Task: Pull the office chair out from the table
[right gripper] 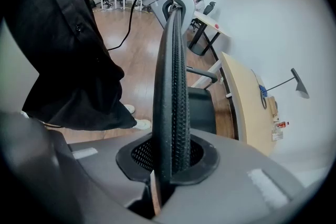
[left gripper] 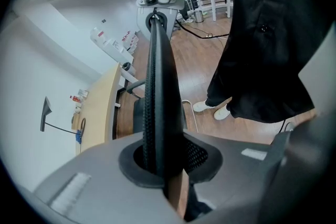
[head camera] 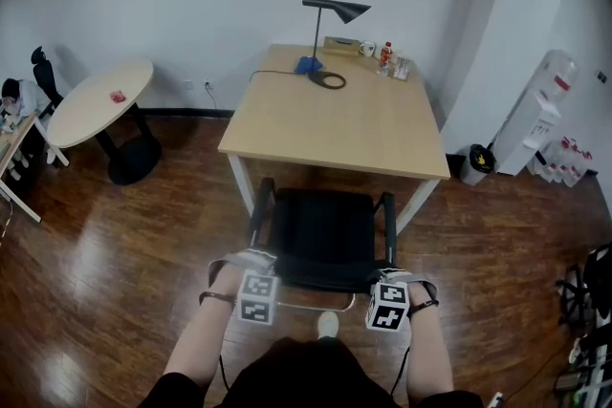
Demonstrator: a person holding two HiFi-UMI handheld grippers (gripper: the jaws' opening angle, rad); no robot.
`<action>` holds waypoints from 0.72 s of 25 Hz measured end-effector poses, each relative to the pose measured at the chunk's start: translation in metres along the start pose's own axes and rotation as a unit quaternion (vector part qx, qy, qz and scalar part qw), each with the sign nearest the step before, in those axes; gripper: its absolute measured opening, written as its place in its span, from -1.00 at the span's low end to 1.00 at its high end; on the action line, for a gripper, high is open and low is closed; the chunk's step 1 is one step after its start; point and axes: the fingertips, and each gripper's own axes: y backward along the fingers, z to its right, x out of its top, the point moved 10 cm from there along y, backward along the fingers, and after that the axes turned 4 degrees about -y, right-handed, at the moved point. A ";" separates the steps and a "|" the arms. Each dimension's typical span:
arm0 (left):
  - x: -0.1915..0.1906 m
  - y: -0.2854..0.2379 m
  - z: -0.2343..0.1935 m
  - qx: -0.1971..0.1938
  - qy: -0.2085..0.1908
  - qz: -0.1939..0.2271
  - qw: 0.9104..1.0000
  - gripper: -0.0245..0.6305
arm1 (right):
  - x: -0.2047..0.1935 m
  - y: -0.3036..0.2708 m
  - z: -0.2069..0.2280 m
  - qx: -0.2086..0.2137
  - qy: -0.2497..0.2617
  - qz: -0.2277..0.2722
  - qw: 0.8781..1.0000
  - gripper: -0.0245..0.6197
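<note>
A black office chair (head camera: 320, 234) stands on the wooden floor in front of the light wooden table (head camera: 335, 124), its seat just at the table's front edge. My left gripper (head camera: 253, 274) is shut on the left end of the backrest's top edge. My right gripper (head camera: 390, 284) is shut on the right end. In the left gripper view the black mesh backrest (left gripper: 157, 86) runs edge-on out of my left gripper (left gripper: 157, 157) up to the right gripper (left gripper: 157, 5). The right gripper view mirrors this: the backrest (right gripper: 172, 86) sits clamped in my right gripper (right gripper: 170, 162).
On the table stand a black desk lamp (head camera: 330, 14) and small bottles (head camera: 387, 57) at the far side. A round table (head camera: 100, 100) is at the left, with a seated person (head camera: 14, 100) beyond it. A water dispenser (head camera: 540, 115) and bin (head camera: 473, 162) stand at the right.
</note>
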 end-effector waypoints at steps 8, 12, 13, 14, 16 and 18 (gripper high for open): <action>0.010 0.017 0.031 0.002 -0.002 0.003 1.000 -0.77 | 0.002 0.014 -0.035 0.003 -0.003 0.000 1.000 -0.74; 0.015 0.023 0.040 0.005 -0.004 0.000 1.000 -0.77 | 0.000 0.018 -0.047 -0.007 -0.003 0.003 1.000 -0.74; 0.017 0.023 0.042 0.006 -0.004 0.000 1.000 -0.77 | -0.001 0.018 -0.048 -0.008 -0.002 0.003 1.000 -0.74; 0.018 0.023 0.045 0.005 -0.004 0.000 1.000 -0.77 | -0.002 0.018 -0.052 -0.006 -0.002 0.002 1.000 -0.74; 0.021 0.025 0.054 0.004 -0.002 0.000 1.000 -0.77 | -0.004 0.019 -0.060 -0.002 -0.002 0.000 1.000 -0.74; 0.023 0.025 0.059 0.008 -0.002 0.001 1.000 -0.77 | -0.005 0.020 -0.065 -0.004 -0.002 -0.001 1.000 -0.74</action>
